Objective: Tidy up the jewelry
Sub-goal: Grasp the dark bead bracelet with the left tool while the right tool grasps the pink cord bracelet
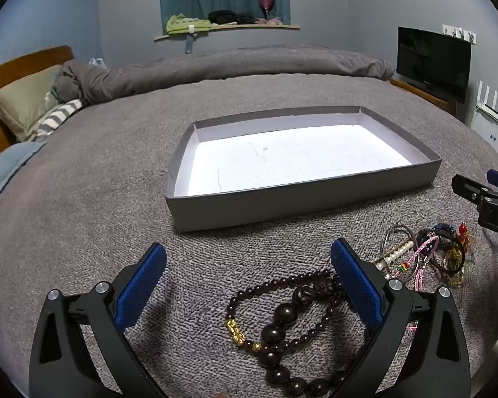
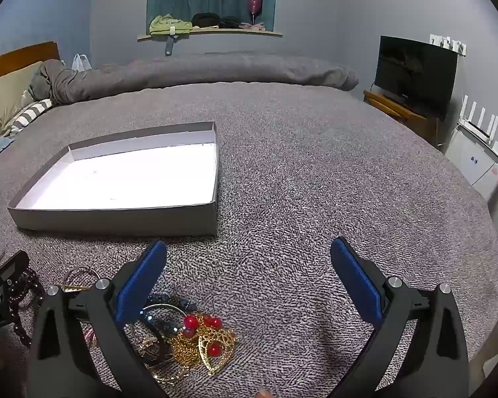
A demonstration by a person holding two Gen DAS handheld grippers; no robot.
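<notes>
Jewelry lies in two clusters on the grey bedspread. Dark beads, one strand carrying gold charms, sit between the left tongs' wide-spread blue pads, reaching under the right pad; nothing is gripped. A tangle of bangles, pearls and cords lies just right of those tongs. The right tongs also gape wide and hold nothing; a gold chain with red beads lies by their left pad. An open grey box sits ahead of the left tongs.
</notes>
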